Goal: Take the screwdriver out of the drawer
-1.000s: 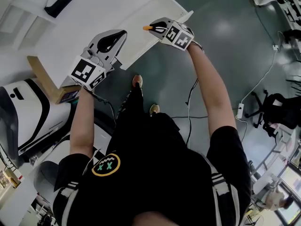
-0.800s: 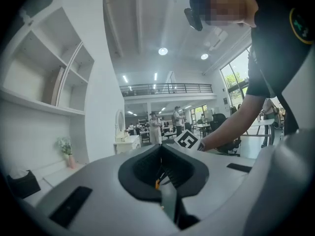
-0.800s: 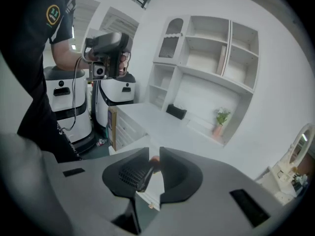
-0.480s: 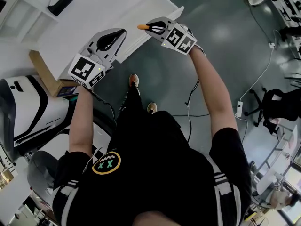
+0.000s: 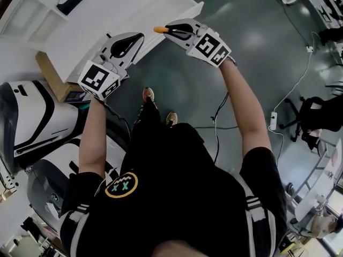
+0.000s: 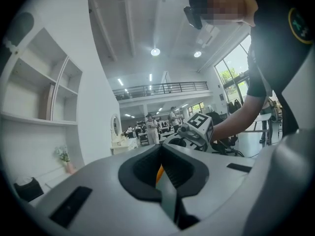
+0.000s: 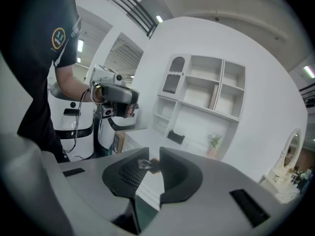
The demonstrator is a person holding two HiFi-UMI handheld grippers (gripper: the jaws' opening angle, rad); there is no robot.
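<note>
Right gripper (image 5: 169,31) has drifted left along the white desk (image 5: 107,20) edge at upper centre, clamped on the screwdriver (image 5: 159,30), whose orange handle pokes out left. Left gripper (image 5: 138,38) just beside it, jaws together. Shirt badge (image 5: 120,187) shows two X marks.

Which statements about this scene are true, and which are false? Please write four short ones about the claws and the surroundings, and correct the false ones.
1. The right claw grips a screwdriver with an orange handle. True.
2. The left claw is wide open. False: its jaws are together.
3. A black thing lies on the white counter. True.
4. The floor is white. False: the floor is dark grey.
</note>
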